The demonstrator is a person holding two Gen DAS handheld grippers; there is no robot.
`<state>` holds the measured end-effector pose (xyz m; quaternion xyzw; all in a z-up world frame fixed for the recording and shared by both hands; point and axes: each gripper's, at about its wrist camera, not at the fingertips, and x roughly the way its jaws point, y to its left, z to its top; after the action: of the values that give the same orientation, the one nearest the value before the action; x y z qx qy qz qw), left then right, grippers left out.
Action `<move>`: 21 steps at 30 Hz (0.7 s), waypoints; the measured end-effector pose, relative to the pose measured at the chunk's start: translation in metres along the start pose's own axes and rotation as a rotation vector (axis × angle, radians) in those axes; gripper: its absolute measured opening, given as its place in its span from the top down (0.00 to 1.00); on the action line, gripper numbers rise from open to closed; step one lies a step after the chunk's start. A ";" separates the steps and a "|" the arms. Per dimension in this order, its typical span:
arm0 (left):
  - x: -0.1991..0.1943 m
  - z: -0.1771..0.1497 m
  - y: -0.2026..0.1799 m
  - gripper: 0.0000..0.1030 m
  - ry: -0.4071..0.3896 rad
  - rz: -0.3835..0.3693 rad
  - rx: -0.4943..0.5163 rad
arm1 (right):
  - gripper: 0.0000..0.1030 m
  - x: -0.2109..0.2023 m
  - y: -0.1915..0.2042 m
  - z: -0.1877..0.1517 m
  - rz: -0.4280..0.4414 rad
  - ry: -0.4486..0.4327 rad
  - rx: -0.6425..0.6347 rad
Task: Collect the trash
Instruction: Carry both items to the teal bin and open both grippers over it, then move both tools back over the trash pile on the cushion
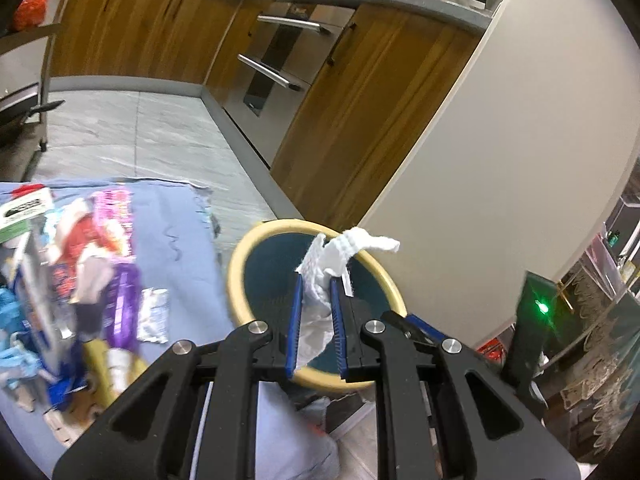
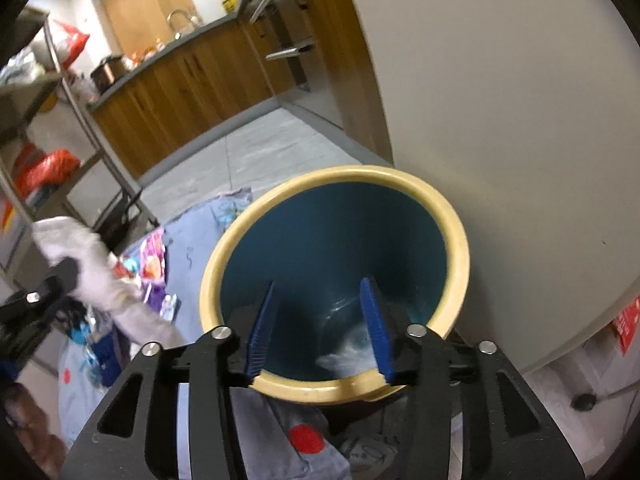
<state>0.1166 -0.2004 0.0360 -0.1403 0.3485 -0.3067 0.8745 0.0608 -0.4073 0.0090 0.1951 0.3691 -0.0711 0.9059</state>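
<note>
A round bin (image 1: 240,256) with a cream rim and dark teal inside stands on the floor by a white wall; it also shows in the right wrist view (image 2: 456,240). My left gripper (image 1: 318,280) is shut on a crumpled white paper towel (image 1: 340,248) and holds it over the bin's mouth. The towel also shows at the left of the right wrist view (image 2: 96,272). My right gripper (image 2: 320,288) is open and empty just above the bin's near rim. A pale scrap (image 2: 348,354) lies at the bin's bottom. Several wrappers and packets (image 1: 92,276) lie on a blue cloth (image 1: 172,216).
Wooden kitchen cabinets (image 1: 152,28) and an oven (image 1: 280,60) line the far side of the grey tiled floor (image 1: 132,132). A white wall (image 1: 500,184) stands right of the bin. A metal shelf rack (image 2: 60,128) stands at the left.
</note>
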 end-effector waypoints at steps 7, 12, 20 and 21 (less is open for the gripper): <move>0.052 0.007 -0.003 0.87 0.059 -0.020 -0.064 | 0.44 -0.013 -0.018 0.002 0.020 -0.050 0.098; 0.077 -0.004 0.003 0.68 0.132 0.026 -0.071 | 0.43 -0.010 -0.021 0.002 0.024 -0.048 0.117; 0.058 -0.014 0.017 0.49 0.117 0.065 -0.061 | 0.37 -0.008 -0.020 0.004 0.039 -0.054 0.117; 0.056 -0.013 0.016 0.47 0.111 0.068 -0.055 | 0.36 -0.008 -0.019 0.004 0.039 -0.054 0.112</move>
<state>0.1461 -0.2235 -0.0099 -0.1353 0.4093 -0.2741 0.8597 0.0524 -0.4260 0.0112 0.2509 0.3358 -0.0791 0.9044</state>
